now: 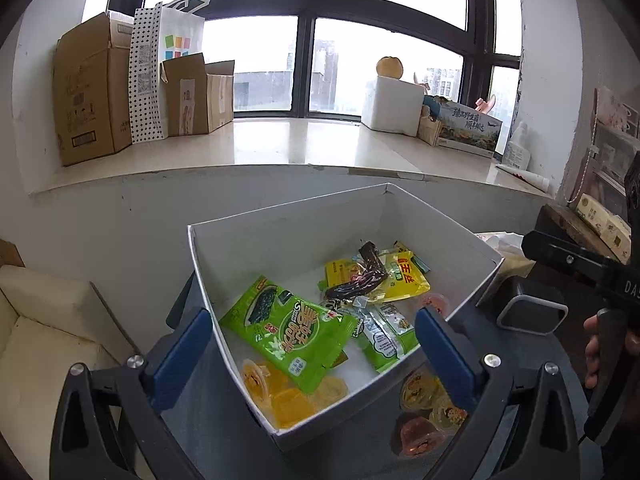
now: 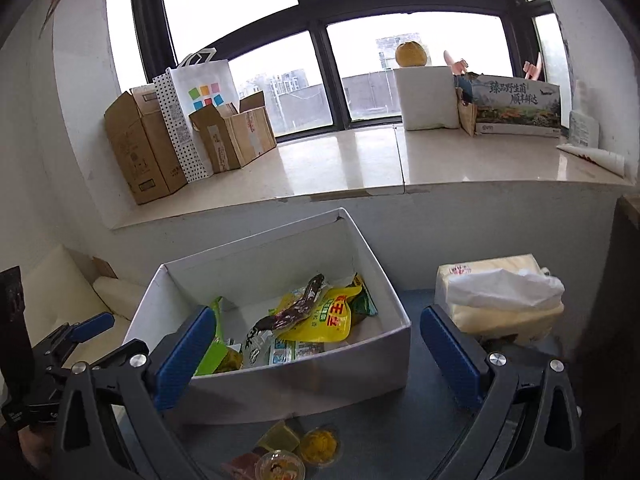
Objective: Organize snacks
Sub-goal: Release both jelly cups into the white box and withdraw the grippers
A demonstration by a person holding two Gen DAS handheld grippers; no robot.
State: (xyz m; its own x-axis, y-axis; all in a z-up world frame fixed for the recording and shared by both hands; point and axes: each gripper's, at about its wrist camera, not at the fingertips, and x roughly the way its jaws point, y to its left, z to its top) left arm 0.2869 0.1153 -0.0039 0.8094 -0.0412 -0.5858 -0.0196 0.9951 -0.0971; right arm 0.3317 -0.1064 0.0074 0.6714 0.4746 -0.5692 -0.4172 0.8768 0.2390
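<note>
Blue tabletop, both tools (image 1: 314, 340) (image 2: 318, 340) wide open, empty, above white box (image 1: 288, 220).

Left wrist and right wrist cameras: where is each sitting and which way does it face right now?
Left wrist: above the white box's left corner, facing the window; open left gripper, right gripper at right edge.
Right wrist: before the box's near wall, facing the window; open right gripper, left gripper at left.
Shared: box, yellow packet.

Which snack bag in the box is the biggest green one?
The green seaweed bag at the near-left of the white box; the other packets are smaller, mostly yellow.
</note>
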